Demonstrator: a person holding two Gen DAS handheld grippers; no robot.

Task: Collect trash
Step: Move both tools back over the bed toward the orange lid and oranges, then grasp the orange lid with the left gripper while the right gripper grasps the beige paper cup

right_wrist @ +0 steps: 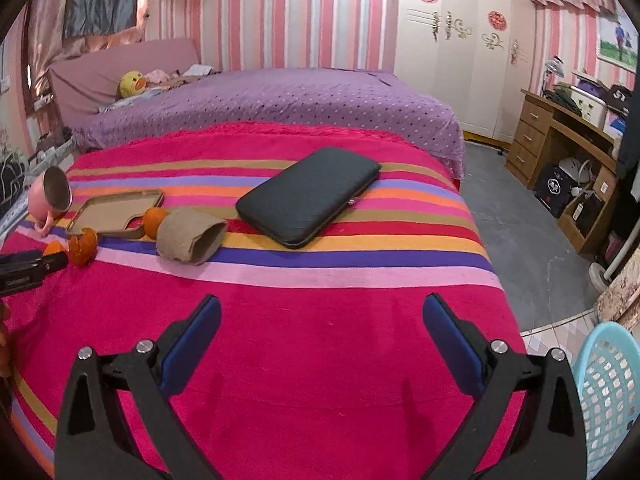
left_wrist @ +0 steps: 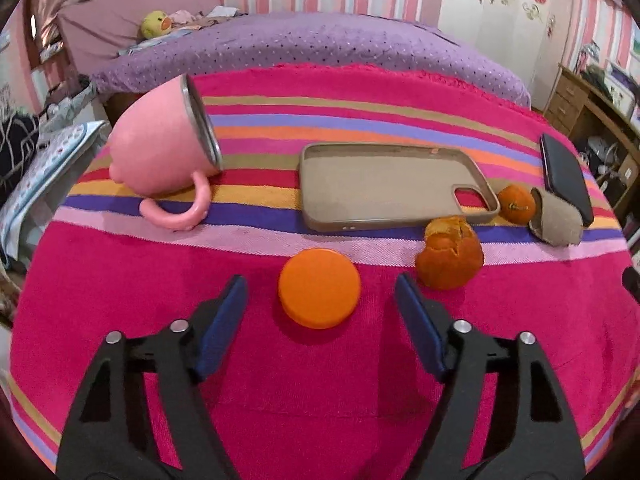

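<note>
The left gripper (left_wrist: 320, 300) hangs low over the near part of the striped blanket (left_wrist: 120, 280) with its jaws spread apart, and the orange lid (left_wrist: 319, 288) lies flat between the fingertips, so it looks lined up as the first piece of trash to pinch; nothing is gripped yet. Just right of it sits the torn orange peel (left_wrist: 450, 258), with a second peel piece (left_wrist: 517, 204) and a crushed brown paper cup (left_wrist: 556, 218) further toward the blanket's right edge; these read as trash too. The tipped pink mug (left_wrist: 164, 148), phone case (left_wrist: 392, 184) and black wallet (right_wrist: 308, 196) are probably keepers. The right gripper (right_wrist: 322, 328) hovers empty, jaws wide, over bare blanket near the right edge, close to the blue basket (right_wrist: 608, 396) on the floor, likely the bin.
</note>
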